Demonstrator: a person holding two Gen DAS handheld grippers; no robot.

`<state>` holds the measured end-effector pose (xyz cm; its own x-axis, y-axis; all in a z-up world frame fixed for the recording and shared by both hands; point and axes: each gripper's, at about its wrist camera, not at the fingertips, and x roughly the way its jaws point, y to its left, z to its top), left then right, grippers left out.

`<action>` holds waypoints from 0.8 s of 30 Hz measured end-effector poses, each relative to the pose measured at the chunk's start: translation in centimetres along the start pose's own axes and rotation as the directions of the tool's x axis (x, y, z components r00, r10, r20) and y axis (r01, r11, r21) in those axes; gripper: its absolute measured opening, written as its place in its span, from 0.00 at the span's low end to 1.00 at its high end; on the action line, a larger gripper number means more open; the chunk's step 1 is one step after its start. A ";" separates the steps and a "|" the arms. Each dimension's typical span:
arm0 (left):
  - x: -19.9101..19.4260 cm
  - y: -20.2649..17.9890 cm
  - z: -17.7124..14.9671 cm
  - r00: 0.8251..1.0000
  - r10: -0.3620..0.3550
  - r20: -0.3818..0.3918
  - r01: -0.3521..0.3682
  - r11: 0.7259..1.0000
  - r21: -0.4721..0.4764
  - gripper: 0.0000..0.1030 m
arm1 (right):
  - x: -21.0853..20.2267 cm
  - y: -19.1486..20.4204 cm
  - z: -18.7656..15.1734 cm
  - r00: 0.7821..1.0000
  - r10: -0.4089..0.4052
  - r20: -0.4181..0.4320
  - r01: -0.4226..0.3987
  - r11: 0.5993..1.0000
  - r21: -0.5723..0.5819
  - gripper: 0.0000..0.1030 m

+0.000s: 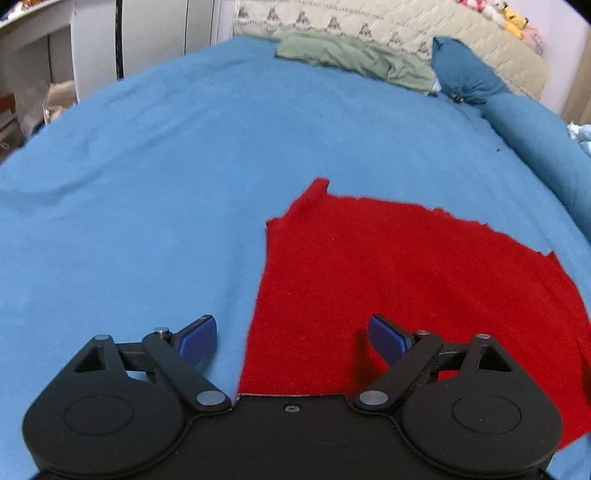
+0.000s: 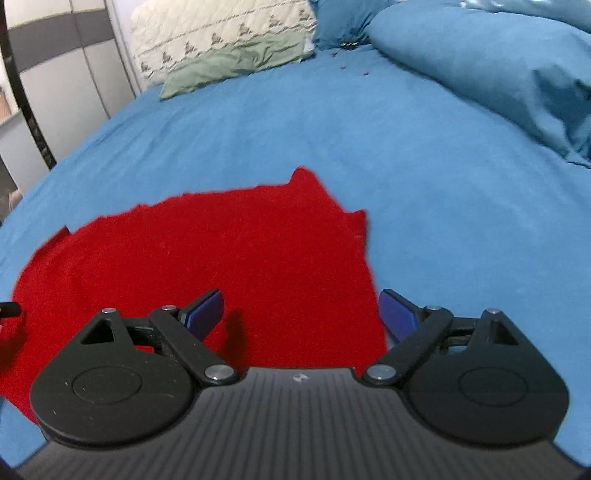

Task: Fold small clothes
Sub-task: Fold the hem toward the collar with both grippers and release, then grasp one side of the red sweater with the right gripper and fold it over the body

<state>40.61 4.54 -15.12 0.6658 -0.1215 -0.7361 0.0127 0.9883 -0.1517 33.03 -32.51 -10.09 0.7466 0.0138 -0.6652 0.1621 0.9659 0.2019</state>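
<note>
Grippers both hung over the blue bedsheet. We had our left gripper spread wide, holding nothing, straddling the left edge of the red garment lying flat. Our right gripper was just as wide and empty-handed over its right edge.

Bright red garment on my sky-blue bedsheet. My claws' pads are dark blue, bodies black. Upper frame: sage-green cloth, darker teal pillow, cream quilt with a grey triangle pattern.
</note>
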 end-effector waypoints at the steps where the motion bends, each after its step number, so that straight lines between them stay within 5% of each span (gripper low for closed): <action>1: -0.9 -0.1 -0.2 1.000 -0.013 0.012 0.013 1.000 0.018 0.89 | -0.9 -0.6 0.1 1.000 0.011 0.009 -0.011 1.000 0.005 1.00; 8: -4.5 -6.7 -1.2 0.997 -0.053 0.053 0.039 0.973 0.228 0.97 | -4.5 -1.7 -0.8 0.998 0.050 -0.034 -0.052 0.997 -0.056 1.00; 16: -3.2 -13.0 -3.8 0.996 -0.090 -0.004 0.087 0.945 0.314 0.99 | -3.4 -2.3 -2.1 0.999 0.013 -0.050 -0.018 0.996 -0.087 1.00; 20: -1.3 -14.2 -3.7 0.992 -0.120 -0.043 0.127 0.950 0.284 0.99 | -1.3 -2.6 -1.7 0.996 0.030 -0.082 -0.039 0.993 -0.111 1.00; 24: 0.6 -15.7 -3.7 0.994 -0.081 -0.073 0.100 0.949 0.298 0.99 | 0.6 -2.5 -2.0 0.988 0.066 -0.137 -0.081 0.991 -0.109 0.87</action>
<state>37.99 -11.37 -15.62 0.6060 -0.2080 -0.7678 0.3008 0.9535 -0.0208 31.73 -34.42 -12.42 0.6600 0.1125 -0.7428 0.0302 0.9840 0.1758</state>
